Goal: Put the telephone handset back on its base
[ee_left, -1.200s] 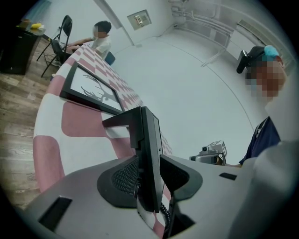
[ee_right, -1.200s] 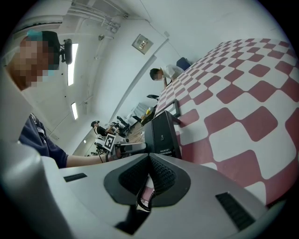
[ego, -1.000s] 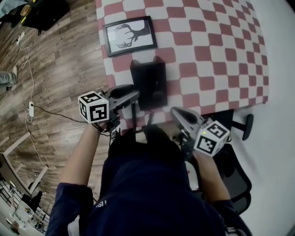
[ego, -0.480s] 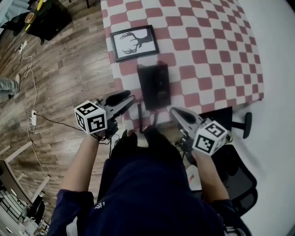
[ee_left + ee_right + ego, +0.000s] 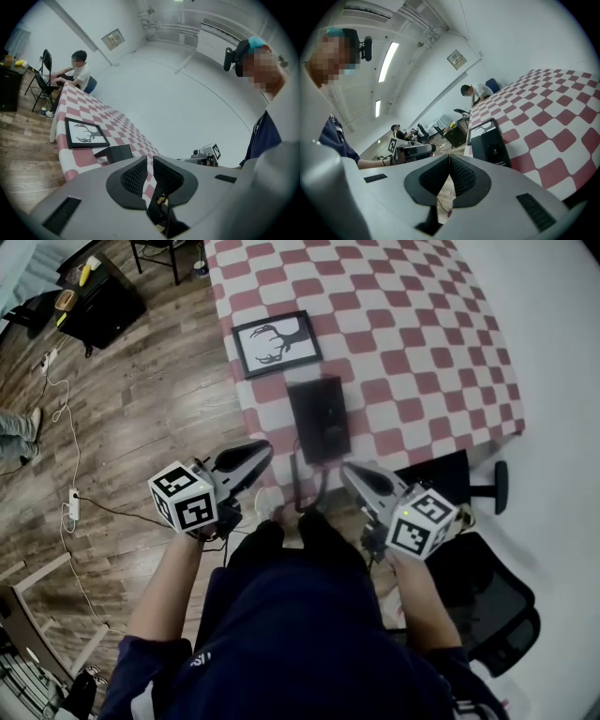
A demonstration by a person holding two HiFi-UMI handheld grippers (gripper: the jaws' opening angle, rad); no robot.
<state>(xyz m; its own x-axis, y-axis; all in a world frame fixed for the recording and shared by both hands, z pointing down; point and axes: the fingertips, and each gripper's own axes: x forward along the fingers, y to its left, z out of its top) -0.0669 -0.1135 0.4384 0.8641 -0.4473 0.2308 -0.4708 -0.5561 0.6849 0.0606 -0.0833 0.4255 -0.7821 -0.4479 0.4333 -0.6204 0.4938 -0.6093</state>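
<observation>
Now that I have drawn back from the desk (image 5: pixel 422 352), my left tool (image 5: pixel 261 450) is closing on nothing and my right tool (image 5: pixel 350 471) is clenched empty, while the telephone (image 5: pixel 319 418) lies near the desk's front edge and looks whole, so the job seems done.

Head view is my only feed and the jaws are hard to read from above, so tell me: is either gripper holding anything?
Observer: No. The left gripper has its jaws closing to a narrow gap, with nothing between them.
Operator: And the other one?
Observer: The right gripper is shut, tips touching, and empty.
Operator: Anyone else nearby?
Observer: A person sits at the far end of the table, beyond the picture frame.
</observation>
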